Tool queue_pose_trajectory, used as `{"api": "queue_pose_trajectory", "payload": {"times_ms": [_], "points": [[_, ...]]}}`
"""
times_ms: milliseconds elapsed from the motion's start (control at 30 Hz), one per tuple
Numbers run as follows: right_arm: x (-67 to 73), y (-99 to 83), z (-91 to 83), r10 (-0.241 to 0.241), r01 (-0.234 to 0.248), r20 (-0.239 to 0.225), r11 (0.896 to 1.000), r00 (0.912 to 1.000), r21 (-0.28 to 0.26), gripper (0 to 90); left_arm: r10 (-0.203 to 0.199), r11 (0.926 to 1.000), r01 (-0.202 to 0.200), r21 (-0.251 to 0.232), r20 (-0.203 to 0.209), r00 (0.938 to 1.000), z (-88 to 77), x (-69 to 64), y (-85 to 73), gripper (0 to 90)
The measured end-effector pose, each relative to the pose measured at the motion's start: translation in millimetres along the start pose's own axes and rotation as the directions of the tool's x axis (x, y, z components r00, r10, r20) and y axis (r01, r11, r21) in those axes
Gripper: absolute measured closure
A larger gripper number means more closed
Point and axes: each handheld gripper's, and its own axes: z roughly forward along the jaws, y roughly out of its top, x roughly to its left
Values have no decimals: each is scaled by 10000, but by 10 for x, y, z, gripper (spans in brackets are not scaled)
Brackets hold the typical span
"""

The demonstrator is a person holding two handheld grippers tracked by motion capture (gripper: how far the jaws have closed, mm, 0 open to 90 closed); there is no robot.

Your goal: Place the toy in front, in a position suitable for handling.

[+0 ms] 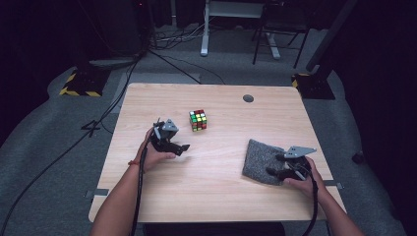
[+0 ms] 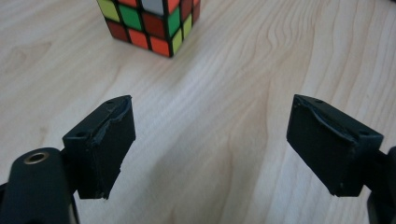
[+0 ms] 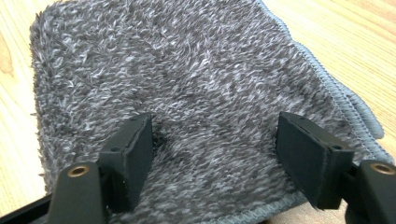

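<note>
Early stage: my right gripper (image 1: 278,164) hangs open over the grey cloth (image 1: 261,160), not pinching yet (left gripper (image 1: 181,148) empty, jaws apart), cube (image 1: 198,120) untouched.

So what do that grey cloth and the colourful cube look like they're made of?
Folded grey fluffy cloth: looks like microfibre or terry; shaggy pile, matte, with a stitched hem along its edge. Multicoloured puzzle cube: probably hard plastic; black frame with smooth, slightly glossy coloured tiles. Both stand on the light wood-grain table, likely laminate.
</note>
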Motion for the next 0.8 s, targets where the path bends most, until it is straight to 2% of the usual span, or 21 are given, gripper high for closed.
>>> {"api": "queue_pose_trajectory", "payload": {"times_ms": [100,233,367,567,800], "points": [[-1,-6,-3,36,-36,9,10000,10000,-33,287,-3,10000,3,-94,-6,10000,71,63,124,159],[-1,-7,-2,29,-29,1,10000,10000,-39,286,173,9998,-174,-30,-111,9998,115,96,216,159],[0,-7,-1,12,-12,14,10000,10000,-45,286,154,9996,-157,-214,-157,9998,152,164,317,158],[5,-9,1,29,-29,45,10000,10000,-52,284,293,9994,-294,-172,-38,9996,232,239,474,155],[-5,-17,5,18,-19,-21,9999,10000,-133,282,417,9991,-417,39,-53,9991,375,250,551,156]]}}
